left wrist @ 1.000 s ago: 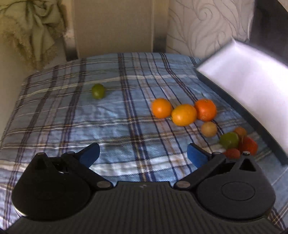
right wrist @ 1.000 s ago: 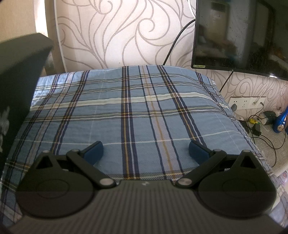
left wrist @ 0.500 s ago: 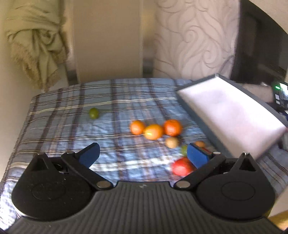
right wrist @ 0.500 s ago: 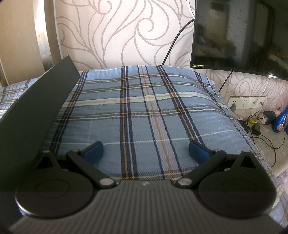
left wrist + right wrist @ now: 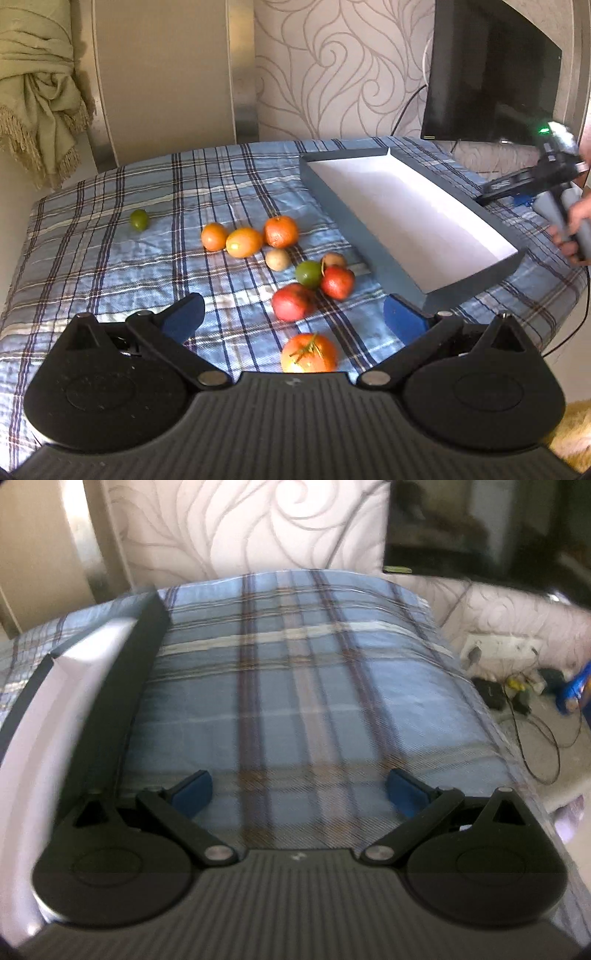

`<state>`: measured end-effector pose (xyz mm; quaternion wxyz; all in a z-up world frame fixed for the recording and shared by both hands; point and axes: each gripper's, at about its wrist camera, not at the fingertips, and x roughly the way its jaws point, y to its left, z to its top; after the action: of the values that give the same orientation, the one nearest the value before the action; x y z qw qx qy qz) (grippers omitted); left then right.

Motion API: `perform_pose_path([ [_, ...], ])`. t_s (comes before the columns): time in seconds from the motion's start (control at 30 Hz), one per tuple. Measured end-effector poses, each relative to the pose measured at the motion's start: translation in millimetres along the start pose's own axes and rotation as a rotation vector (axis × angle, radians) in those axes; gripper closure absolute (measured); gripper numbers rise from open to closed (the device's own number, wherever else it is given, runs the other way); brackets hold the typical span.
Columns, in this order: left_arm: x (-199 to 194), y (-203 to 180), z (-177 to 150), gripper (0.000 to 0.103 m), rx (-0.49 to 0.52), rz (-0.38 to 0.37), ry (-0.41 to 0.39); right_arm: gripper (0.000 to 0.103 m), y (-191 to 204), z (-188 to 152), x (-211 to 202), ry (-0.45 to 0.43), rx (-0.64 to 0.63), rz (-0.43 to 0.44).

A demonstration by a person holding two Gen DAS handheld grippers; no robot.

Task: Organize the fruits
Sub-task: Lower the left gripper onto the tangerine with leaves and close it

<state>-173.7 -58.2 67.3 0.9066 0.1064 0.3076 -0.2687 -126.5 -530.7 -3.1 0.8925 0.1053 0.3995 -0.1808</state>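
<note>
On plaid cloth (image 5: 110, 258): loose fruits — oranges (image 5: 243, 242), limes (image 5: 308, 274), red fruits (image 5: 293, 306) — beside tray (image 5: 373, 251), which holds none. Sorting judged unstarted. Left gripper (image 5: 293, 319) and right gripper (image 5: 299, 788): jaws wide apart, holding nothing.

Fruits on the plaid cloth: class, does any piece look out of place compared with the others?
Yes. One small green fruit sits alone toward the far left, apart from the cluster of oranges and red fruits beside the empty tray.
</note>
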Motion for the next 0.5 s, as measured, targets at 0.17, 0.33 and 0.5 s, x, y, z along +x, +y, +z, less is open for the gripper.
perform_pose_path([
  [0.17,5,6,-10,0.000,-0.057,-0.023,0.026,0.002,-1,-38,-114,-0.413,-0.002,-0.038],
  [0.33,10,-3,-11,0.000,-0.062,-0.029,0.023,0.000,37,-59,-160,-0.497,0.066,0.124],
  [0.5,6,-2,-18,0.000,-0.066,-0.037,0.008,0.003,101,-81,-204,-0.571,-0.114,0.300],
])
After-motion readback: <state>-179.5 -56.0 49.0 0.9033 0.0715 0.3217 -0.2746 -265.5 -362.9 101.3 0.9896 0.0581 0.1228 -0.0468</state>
